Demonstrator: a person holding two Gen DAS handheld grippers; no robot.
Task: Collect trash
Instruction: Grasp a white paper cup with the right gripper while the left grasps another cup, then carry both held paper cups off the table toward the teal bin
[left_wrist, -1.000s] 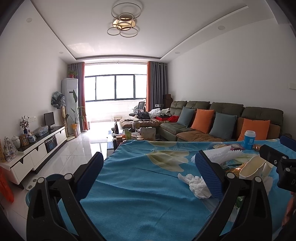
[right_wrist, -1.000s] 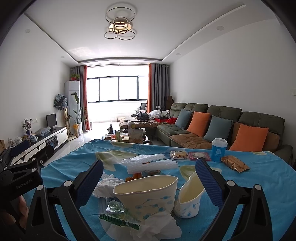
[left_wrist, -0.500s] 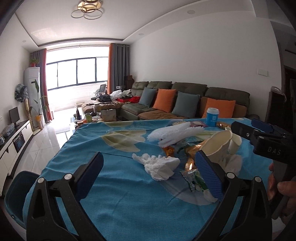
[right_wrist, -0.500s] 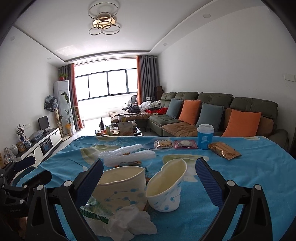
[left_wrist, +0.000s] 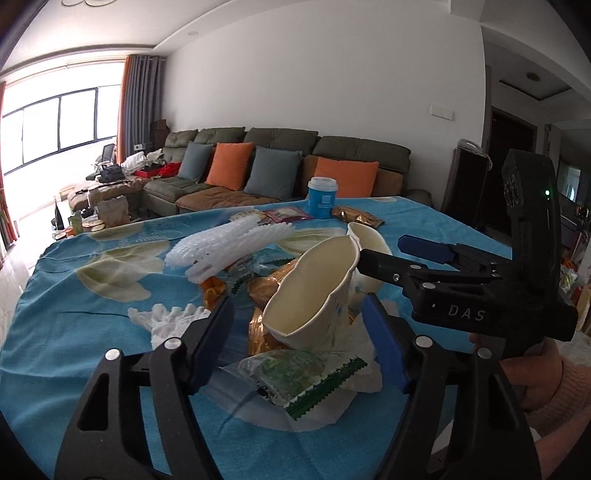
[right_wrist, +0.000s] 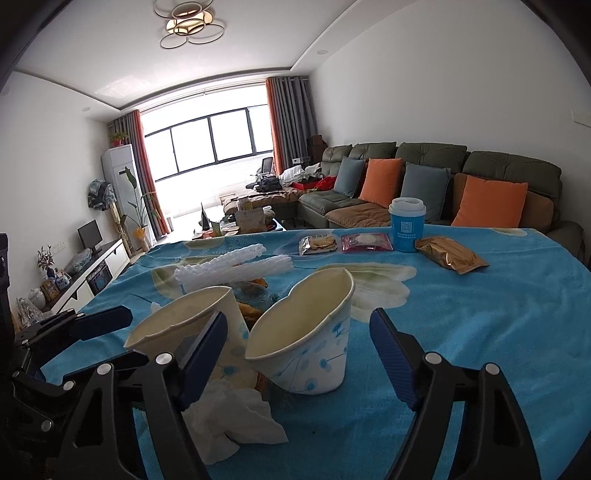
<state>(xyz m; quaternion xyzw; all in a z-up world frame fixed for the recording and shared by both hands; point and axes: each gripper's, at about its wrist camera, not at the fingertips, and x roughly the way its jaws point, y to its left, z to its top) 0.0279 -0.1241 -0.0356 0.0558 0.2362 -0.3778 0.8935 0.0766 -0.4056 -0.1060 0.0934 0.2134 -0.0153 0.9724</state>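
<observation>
Two crushed paper cups lie in the trash heap, and we have one between each pair of fingers: the left gripper (left_wrist: 297, 330) brackets the nearer cup (left_wrist: 314, 291), the right gripper (right_wrist: 297, 354) the other cup (right_wrist: 306, 347). Both sets of jaws have just been closing, pads apparently not yet pressing, presumably lining up for simultaneous pickups.

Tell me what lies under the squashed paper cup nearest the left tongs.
Under the paper cup show gold foil wrappers, crumpled white tissue and a green-edged snack packet. Whatever lies directly beneath its base is hidden.
</observation>
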